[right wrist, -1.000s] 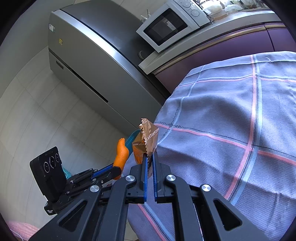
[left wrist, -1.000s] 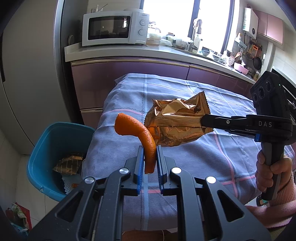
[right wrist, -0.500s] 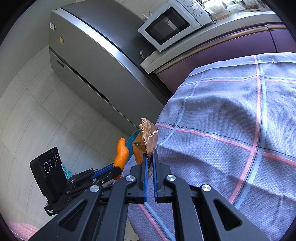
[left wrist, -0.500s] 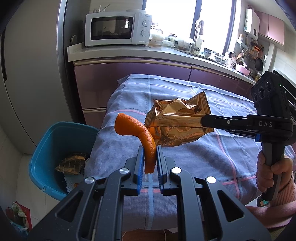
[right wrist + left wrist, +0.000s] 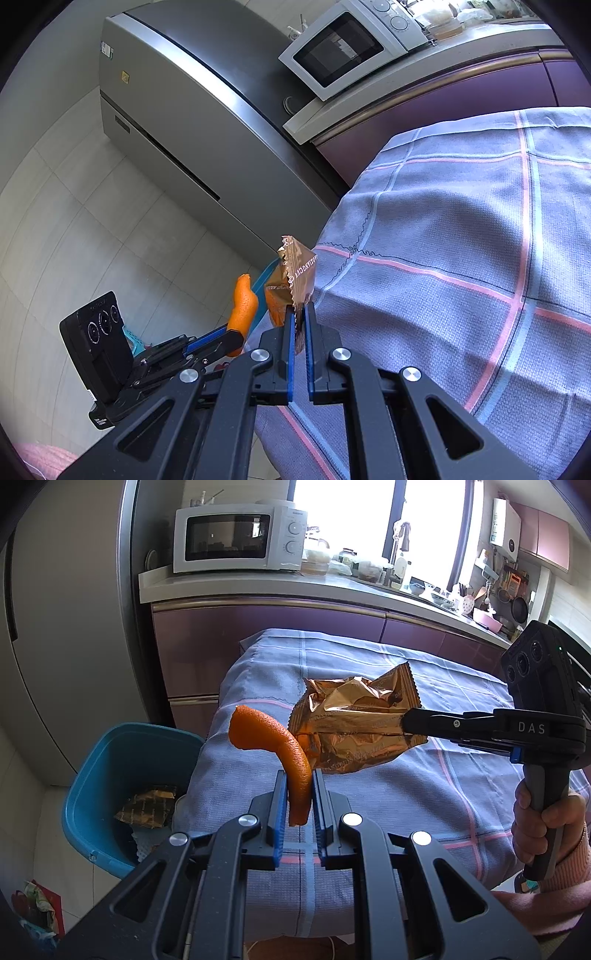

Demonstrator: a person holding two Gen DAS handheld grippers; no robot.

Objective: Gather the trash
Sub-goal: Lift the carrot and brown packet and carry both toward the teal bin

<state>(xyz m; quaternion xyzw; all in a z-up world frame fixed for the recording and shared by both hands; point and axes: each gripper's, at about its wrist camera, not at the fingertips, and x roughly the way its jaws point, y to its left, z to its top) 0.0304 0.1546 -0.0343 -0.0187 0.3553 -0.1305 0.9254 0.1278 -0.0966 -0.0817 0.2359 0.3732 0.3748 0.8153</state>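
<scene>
- A kitchen: a table under a grey-blue woven tablecloth [image 5: 369,805] with pink and pale blue stripes stands before purple cabinet fronts; a white microwave [image 5: 240,539] sits on the pale counter beside a tall grey fridge [image 5: 177,122].
- Compared with a second ago, the left wrist view shows the microwave, the counter and the bin slightly further right in the picture; both grips look the same.
- The left gripper [image 5: 299,794] is clamped narrowly on a strip of orange peel [image 5: 280,749], curved, pebbled and matte, which arches up and to the left from the blue pads.
- The right gripper [image 5: 300,317] is pinched almost fully together on the serrated edge of a crumpled snack wrapper [image 5: 354,720], glossy copper-gold foil with creased facets.
- A hand [image 5: 543,823] in a pink sleeve grips the right tool's handle.
- Both pieces hang above the tablecloth near the table's left edge, the wrapper just behind the peel.
- Below that edge, on the tiled floor, stands a teal plastic bin [image 5: 110,760] with rounded corners; a similar wrapper lies inside.
</scene>
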